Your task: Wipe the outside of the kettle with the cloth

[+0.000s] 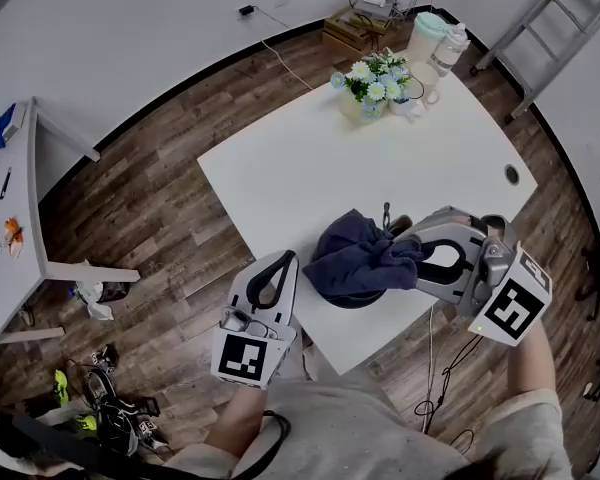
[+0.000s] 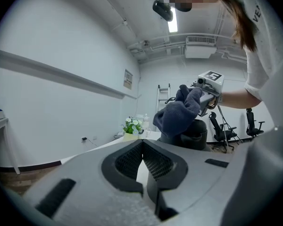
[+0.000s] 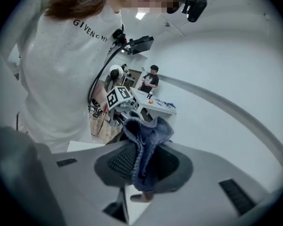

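The dark kettle (image 1: pixel 358 296) stands on the white table (image 1: pixel 280 168), close to the edge nearest the person, and most of it is covered by the dark blue cloth (image 1: pixel 360 253) draped over its top and side. The right gripper (image 1: pixel 412 260) comes in from the kettle's right. Its jaws are clamped on a bunched fold of the cloth, which the right gripper view shows pinched between the ribbed pads and spilling out past the tips. The left gripper (image 1: pixel 283 263) is held just off the table's near-left edge, beside the kettle but apart from it. Its jaws are pressed together at the tips with nothing between them. From that gripper's own view the kettle and its cloth sit a little ahead and to the right, with the other gripper's marker cube above them. At the far end of the table there is a small pot of white flowers (image 1: pixel 374 82), with a pale lidded jar (image 1: pixel 425 36) and a clear bottle (image 1: pixel 446 48) just behind it. A ladder (image 1: pixel 550 18) leans against the wall beyond.
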`<state>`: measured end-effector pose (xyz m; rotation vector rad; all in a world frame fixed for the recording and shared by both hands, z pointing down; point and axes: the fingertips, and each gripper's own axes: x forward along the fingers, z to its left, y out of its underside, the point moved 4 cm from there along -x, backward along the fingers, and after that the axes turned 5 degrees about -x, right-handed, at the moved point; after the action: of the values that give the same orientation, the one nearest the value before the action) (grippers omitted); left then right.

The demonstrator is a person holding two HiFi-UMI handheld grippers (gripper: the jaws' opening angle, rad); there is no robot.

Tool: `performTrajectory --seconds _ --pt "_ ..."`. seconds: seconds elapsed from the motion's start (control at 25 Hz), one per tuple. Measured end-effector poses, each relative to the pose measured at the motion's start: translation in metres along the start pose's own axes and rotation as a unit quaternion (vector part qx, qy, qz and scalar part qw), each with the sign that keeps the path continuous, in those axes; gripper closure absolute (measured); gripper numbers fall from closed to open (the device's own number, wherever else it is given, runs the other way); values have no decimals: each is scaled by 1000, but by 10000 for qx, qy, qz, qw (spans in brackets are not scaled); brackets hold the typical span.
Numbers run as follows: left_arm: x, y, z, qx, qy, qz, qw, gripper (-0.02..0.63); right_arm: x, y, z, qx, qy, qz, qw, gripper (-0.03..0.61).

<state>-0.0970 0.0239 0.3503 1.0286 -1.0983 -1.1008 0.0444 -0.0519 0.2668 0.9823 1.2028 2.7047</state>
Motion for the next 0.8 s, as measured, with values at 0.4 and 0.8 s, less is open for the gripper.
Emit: performTrajectory --seconds 0.4,0.8 --pt "-1 -6 -17 91 147 10 9999 606 -32 36 3 626 918 493 9926 494" --pt "-2 -17 -33 340 250 -74 9991 606 -64 23 -1 1467 2910 1915 9258 494"
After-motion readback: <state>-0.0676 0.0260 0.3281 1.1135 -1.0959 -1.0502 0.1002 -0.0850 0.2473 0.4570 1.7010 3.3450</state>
